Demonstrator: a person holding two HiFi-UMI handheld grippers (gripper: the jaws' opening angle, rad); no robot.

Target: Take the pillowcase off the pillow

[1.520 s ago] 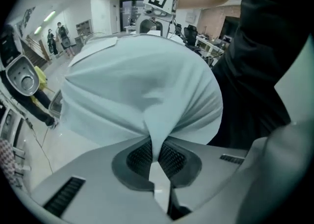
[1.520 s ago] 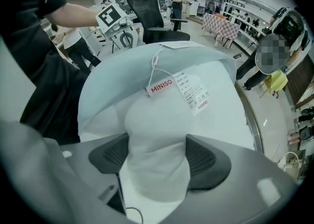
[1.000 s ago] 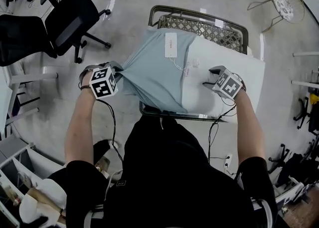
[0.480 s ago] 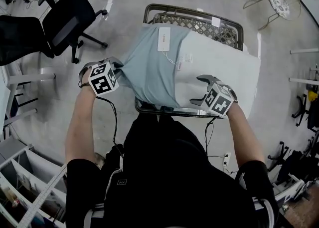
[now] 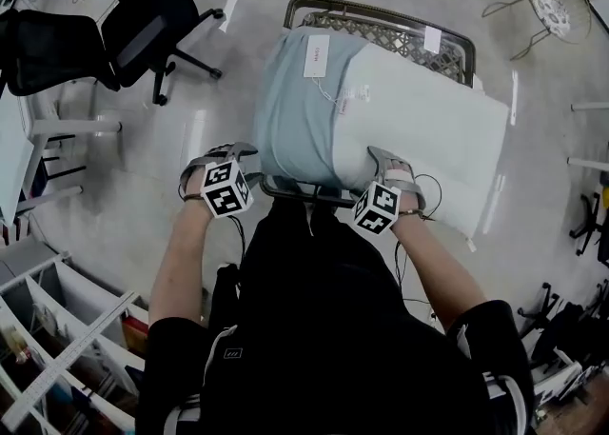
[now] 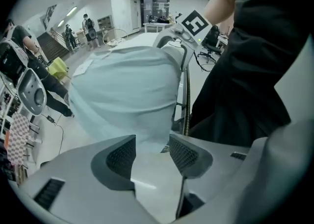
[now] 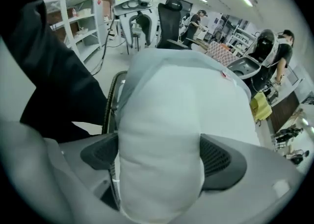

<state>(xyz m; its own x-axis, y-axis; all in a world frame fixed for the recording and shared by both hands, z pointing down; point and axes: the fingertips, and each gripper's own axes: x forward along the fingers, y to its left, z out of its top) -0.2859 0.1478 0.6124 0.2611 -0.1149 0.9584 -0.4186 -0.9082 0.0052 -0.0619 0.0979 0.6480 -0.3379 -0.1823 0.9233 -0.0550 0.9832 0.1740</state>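
Cloth covered most of the bench (image 5: 381, 12), a dark tubular metal frame with a lattice mesh top. A pale blue-grey pillowcase (image 5: 295, 119), smooth and softly creased, with a white paper label (image 5: 316, 55), sheathed the left part of a plump white pillow (image 5: 428, 128) that lay across the bench. The pillow's bare right part overhung the bench's right side.

At the bench's near edge we held both claws pointing steeply down, forearms reaching forward and marker cubes facing up. The left claw (image 5: 238, 152) stood released, its jaws having just opened. Its dark, finely ribbed pads (image 6: 120, 157) were apart and pressed on nothing, with the pillowcase's near corner hanging just beyond them. The right claw (image 5: 385, 162) was released too, its jaws just opened wide. The pillow's rounded near edge filled the gap between its pads without looking pinched.
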